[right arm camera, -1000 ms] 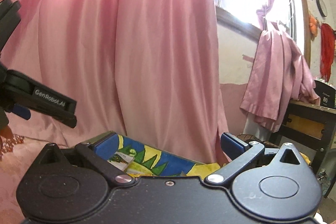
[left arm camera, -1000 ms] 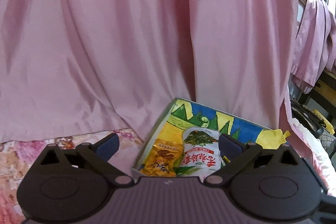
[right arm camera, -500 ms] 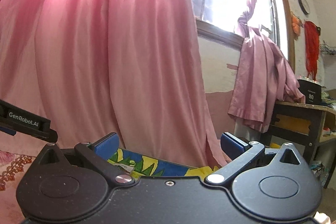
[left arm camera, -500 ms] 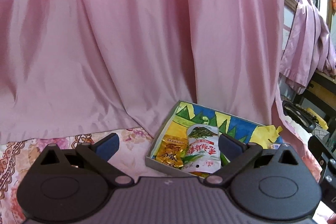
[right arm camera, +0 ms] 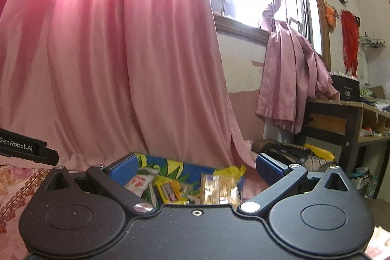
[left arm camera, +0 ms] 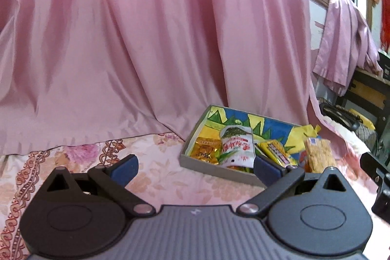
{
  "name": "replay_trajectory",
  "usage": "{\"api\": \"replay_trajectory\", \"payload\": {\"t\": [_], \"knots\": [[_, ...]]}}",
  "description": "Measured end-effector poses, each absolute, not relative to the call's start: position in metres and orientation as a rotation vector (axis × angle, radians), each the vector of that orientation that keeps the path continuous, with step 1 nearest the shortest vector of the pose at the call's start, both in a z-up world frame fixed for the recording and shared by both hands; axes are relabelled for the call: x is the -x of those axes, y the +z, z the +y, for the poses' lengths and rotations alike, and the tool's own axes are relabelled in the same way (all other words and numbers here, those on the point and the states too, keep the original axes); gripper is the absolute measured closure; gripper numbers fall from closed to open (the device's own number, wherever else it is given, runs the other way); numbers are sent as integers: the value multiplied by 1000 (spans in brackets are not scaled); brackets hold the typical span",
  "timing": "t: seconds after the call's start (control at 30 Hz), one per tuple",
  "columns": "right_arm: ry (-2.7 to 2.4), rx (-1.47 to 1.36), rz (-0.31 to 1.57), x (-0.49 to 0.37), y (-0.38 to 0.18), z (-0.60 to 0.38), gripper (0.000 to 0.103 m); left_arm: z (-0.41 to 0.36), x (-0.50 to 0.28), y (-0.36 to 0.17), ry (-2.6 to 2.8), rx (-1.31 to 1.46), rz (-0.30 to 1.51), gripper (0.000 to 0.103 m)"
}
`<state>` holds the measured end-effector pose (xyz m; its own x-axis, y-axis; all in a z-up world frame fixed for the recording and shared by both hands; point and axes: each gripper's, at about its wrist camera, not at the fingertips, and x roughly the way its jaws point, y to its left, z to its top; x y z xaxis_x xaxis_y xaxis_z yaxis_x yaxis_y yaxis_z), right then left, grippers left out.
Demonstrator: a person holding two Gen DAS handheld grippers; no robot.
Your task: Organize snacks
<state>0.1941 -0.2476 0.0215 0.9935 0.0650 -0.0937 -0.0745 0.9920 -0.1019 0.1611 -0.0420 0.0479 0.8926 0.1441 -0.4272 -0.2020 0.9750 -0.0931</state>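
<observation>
A shallow box (left arm camera: 192, 163) with a blue, yellow and green printed lining sits on a floral cloth, right of centre in the left wrist view. Inside lie an orange packet (left arm camera: 206, 150), a white and green pouch (left arm camera: 235, 145), a yellow wrapped bar (left arm camera: 275, 150) and a clear cracker pack (left arm camera: 318, 154). My left gripper (left arm camera: 195, 168) hovers open in front of the box, empty. In the right wrist view the box (right arm camera: 190, 168) lies just past my open, empty right gripper (right arm camera: 195, 167), with the cracker pack (right arm camera: 219, 188) and yellow bar (right arm camera: 170, 190) between the fingers' line of sight.
A pink curtain (left arm camera: 146, 40) hangs right behind the box. The floral cloth (left arm camera: 158, 172) spreads left of the box. A dark desk (right arm camera: 341, 113) with a draped pink cloth stands at the right, with a basket (right arm camera: 287, 152) on the floor. The left gripper's body (right arm camera: 26, 149) shows at the left edge.
Both grippers have drawn back and risen, so the whole box and more snacks now show. The jaws stayed open and empty throughout.
</observation>
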Motion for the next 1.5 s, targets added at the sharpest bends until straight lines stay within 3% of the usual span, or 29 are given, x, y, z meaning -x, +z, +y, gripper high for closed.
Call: {"api": "replay_trajectory", "payload": {"t": [0.83, 1.5], "knots": [[32, 25, 173, -107, 10, -239, 1, -29, -67, 21, 118, 91, 445, 0], [107, 33, 254, -82, -14, -223, 1, -13, -42, -1, 124, 80, 463, 0]]}}
